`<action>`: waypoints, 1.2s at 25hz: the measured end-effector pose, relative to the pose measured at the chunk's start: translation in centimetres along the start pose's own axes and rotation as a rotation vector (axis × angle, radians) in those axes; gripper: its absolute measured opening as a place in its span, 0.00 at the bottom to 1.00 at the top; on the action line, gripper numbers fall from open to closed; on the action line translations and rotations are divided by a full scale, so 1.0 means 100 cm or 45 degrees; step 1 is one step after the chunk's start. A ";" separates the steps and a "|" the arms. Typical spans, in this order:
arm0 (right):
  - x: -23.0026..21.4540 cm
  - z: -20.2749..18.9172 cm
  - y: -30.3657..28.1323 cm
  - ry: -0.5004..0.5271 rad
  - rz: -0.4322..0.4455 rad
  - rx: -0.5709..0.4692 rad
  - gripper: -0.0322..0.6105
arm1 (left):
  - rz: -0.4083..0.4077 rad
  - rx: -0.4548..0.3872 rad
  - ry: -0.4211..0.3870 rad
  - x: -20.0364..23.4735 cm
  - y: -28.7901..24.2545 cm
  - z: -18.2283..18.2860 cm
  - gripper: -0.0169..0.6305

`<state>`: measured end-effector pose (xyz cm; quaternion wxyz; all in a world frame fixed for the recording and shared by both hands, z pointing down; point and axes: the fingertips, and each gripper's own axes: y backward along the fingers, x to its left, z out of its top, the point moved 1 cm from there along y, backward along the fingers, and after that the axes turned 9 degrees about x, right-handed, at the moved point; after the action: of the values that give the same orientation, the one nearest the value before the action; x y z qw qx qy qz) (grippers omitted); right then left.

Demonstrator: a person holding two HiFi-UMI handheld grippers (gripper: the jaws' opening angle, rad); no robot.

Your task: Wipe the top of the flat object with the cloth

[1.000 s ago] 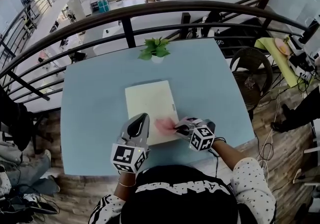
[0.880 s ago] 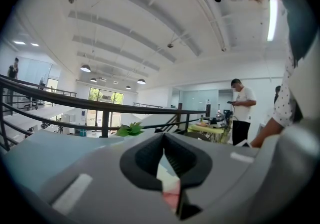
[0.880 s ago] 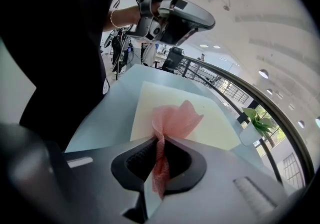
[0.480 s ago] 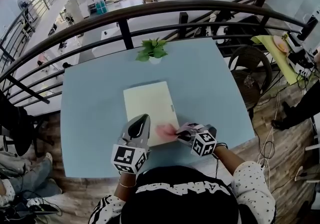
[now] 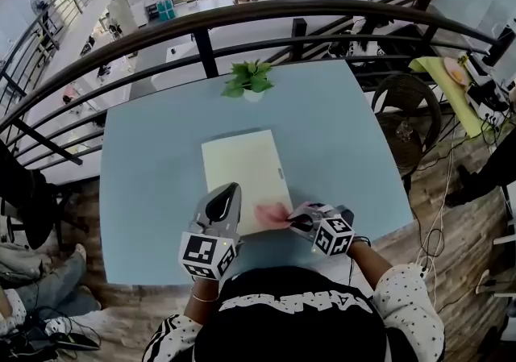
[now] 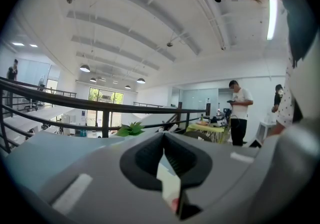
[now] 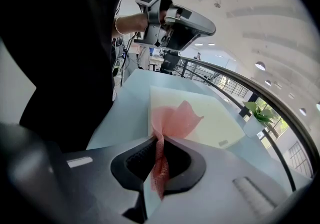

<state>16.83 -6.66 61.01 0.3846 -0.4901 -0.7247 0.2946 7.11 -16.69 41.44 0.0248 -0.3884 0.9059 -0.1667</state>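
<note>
A pale yellow flat board (image 5: 244, 175) lies in the middle of the light blue table (image 5: 153, 183). A pink cloth (image 5: 272, 213) rests on the board's near right corner. My right gripper (image 5: 297, 219) is shut on the cloth. In the right gripper view the cloth (image 7: 175, 118) fans out from my right gripper (image 7: 161, 140) onto the board (image 7: 215, 118). My left gripper (image 5: 222, 205) hovers over the board's near left edge, shut and holding nothing. From the left gripper view my left gripper (image 6: 164, 150) points level across the table, and a sliver of board (image 6: 167, 183) shows below.
A small potted plant (image 5: 251, 78) stands at the table's far edge, just beyond the board. A dark curved railing (image 5: 242, 18) runs behind the table. My body sits at the near edge. A wicker chair (image 5: 407, 114) stands to the right of the table.
My right gripper has dragged the pink cloth a little toward me and to the right over the board's near corner. The left gripper has stayed put.
</note>
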 end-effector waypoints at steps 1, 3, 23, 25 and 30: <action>-0.002 0.000 0.001 0.018 -0.002 0.009 0.08 | 0.005 0.000 0.000 0.001 0.000 0.000 0.03; -0.007 0.004 0.003 0.029 -0.012 0.008 0.08 | 0.014 -0.001 0.000 0.003 0.001 0.000 0.03; -0.137 0.090 0.120 -0.797 -0.369 -0.829 0.08 | 0.266 -0.004 0.005 0.048 0.046 0.001 0.03; -0.142 0.101 0.127 -0.829 -0.351 -0.882 0.08 | 0.284 0.002 0.004 0.052 0.051 0.002 0.03; -0.143 0.110 0.137 -0.855 -0.331 -0.965 0.08 | 0.317 0.019 -0.001 0.055 0.059 0.002 0.03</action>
<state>17.31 -15.86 40.29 -0.0399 -0.3795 -0.9186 0.1024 -0.78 -16.84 39.80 0.0486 -0.2728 0.9459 -0.1689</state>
